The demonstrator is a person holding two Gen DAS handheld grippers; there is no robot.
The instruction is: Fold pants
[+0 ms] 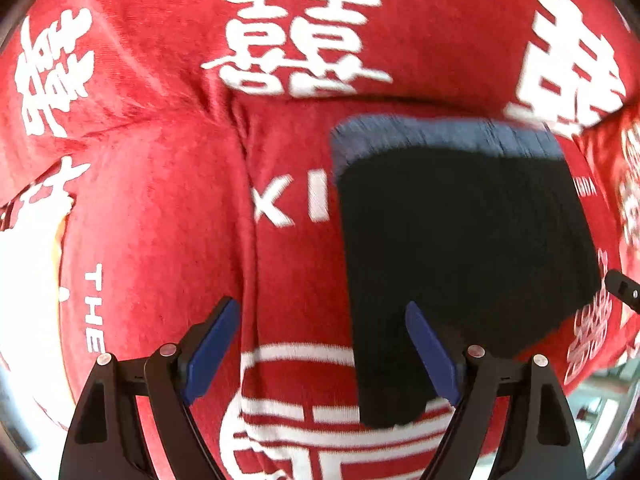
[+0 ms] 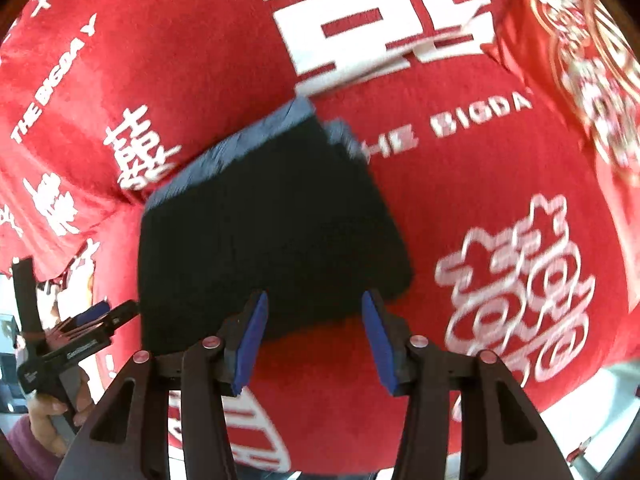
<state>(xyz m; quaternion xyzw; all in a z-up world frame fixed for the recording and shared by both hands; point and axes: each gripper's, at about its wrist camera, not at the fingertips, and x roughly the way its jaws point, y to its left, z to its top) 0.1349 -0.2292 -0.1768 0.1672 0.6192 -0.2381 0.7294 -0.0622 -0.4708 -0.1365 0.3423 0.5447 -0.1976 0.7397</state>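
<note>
The left wrist view looks down on the folded pants [image 1: 460, 248] lying toward the right on a red cloth [image 1: 168, 208] printed with white characters and letters. A seam or deep crease in the cloth runs down the middle of this view, left of the pants. At the right edge a black tip of the right tongs [image 1: 624, 290] pokes in, just beside the pants. The left tongs [image 1: 322, 348] stand wide open over the red cloth with nothing between the blue pads [image 1: 212, 348]; the right-hand pad overlaps the pants' near left corner in the picture, but whether it touches them I cannot tell.

The right wrist view alone shows the person's hand [image 2: 48, 420] at the lower left, gripping the handle of the left tongs [image 2: 102, 314], and a bit of purplish sleeve below it. Here the pants [image 2: 272, 240] sit in the centre, turned at an angle. The right tongs [image 2: 316, 344] hover at the pants' near edge, part open, the pads clear of the fabric and gripping nothing.

The pants are black, folded into a compact, roughly square bundle, with a blue-grey ribbed band along the far edge. The layers there lie slightly offset. Both views are motion-blurred.
</note>
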